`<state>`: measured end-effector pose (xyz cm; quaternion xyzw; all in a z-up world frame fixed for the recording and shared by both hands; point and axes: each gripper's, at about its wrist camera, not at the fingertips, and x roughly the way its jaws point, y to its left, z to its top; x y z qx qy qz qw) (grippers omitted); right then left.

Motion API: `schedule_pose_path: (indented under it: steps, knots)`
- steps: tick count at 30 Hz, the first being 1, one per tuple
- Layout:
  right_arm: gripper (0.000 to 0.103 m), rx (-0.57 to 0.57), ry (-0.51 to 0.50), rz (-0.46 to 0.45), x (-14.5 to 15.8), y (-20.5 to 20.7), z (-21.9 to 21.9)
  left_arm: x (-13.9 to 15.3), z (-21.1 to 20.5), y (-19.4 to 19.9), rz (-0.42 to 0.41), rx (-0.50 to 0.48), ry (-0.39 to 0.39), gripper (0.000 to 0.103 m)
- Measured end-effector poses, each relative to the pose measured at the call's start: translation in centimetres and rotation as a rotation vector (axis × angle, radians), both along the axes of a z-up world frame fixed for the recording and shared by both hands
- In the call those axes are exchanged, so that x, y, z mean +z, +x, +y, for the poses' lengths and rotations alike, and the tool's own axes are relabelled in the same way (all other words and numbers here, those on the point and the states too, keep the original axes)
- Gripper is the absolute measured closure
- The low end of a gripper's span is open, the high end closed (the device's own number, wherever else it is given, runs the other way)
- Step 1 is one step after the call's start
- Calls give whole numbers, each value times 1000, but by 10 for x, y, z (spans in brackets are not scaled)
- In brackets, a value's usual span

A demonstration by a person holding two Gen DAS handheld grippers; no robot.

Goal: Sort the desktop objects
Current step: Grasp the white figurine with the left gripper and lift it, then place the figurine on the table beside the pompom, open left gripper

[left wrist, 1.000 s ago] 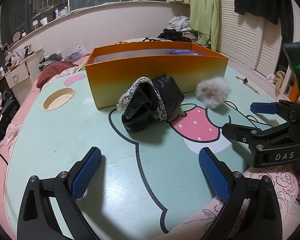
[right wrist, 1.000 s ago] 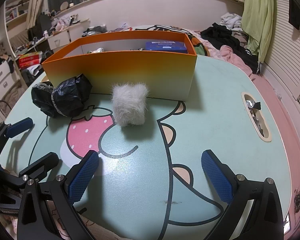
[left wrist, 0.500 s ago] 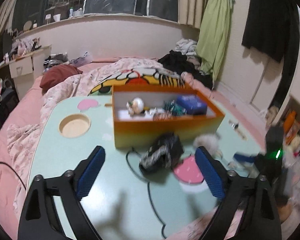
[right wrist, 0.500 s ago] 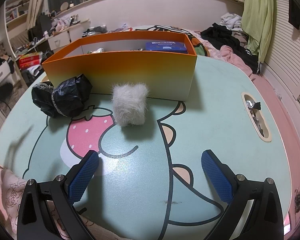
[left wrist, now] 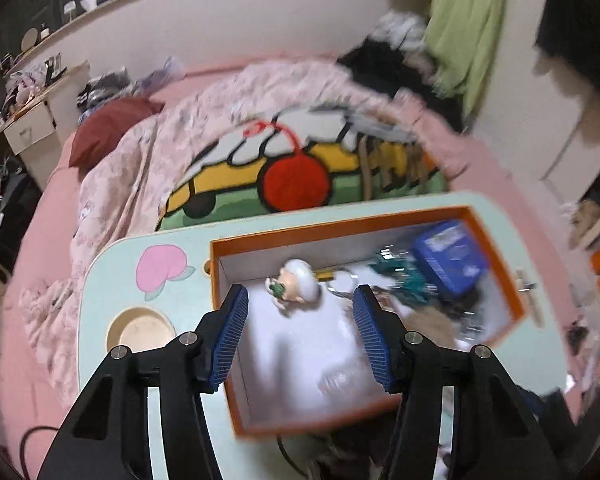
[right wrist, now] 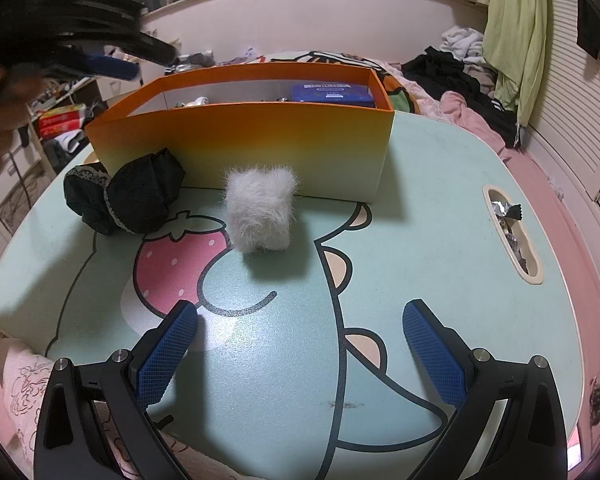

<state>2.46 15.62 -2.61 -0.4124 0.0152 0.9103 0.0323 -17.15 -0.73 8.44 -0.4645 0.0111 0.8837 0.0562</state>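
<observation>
An orange box (right wrist: 240,140) stands at the back of the mint table (right wrist: 440,220). In front of it lie a black lace-trimmed cloth bundle (right wrist: 128,196) and a white fluffy block (right wrist: 260,210). My right gripper (right wrist: 300,350) is open and empty, low over the table's front, short of the fluffy block. My left gripper (left wrist: 300,332) is open and empty, raised high above the box (left wrist: 236,360), looking down into it at a small white figure (left wrist: 296,284) and a blue case (left wrist: 452,256). It shows blurred at the right wrist view's top left (right wrist: 100,60).
The table has a round cup hole (left wrist: 140,330) at its left and a slot with foil wrappers (right wrist: 510,228) at its right. A bed with pink bedding (left wrist: 160,140) lies behind the table. Clothes are piled at the back right (right wrist: 460,72).
My left gripper has risen from low over the table's front to high above the orange box and now looks down into it. My right gripper has stayed still. The objects have not moved.
</observation>
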Motion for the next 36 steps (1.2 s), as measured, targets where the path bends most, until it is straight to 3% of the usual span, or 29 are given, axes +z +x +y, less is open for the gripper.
schedule_pose_path:
  steps: [4,9,10,11,12,16,19,23,26,32,36]
  knots:
    - [0,0,0,0,-1,0,0,-33,11,-32,-141,34,-67,47]
    - [0,0,4,1,1,1,-1,-47,31,-51,-164,32,-179,47]
    - [0,0,3,1,1,1,-1,-50,33,-53,-160,40,-221,49]
    - [0,0,4,1,1,0,-1,-52,34,-54,-152,56,-253,59]
    - [0,-3,3,2,1,1,-1,-51,32,-54,-136,70,-253,59]
    - [0,-4,3,2,1,1,-1,-47,26,-42,-96,30,-199,60]
    - [0,-4,3,2,1,1,-1,-29,16,-24,-7,-1,-90,60]
    - [0,-4,3,3,0,2,-1,20,-3,30,151,-33,85,60]
    - [0,-4,3,3,0,2,-1,39,-10,85,221,-124,186,60]
    - [0,-5,3,4,0,2,-1,-4,0,141,179,-222,244,60]
    - [0,-5,3,4,0,2,0,-31,26,136,197,-237,146,58]
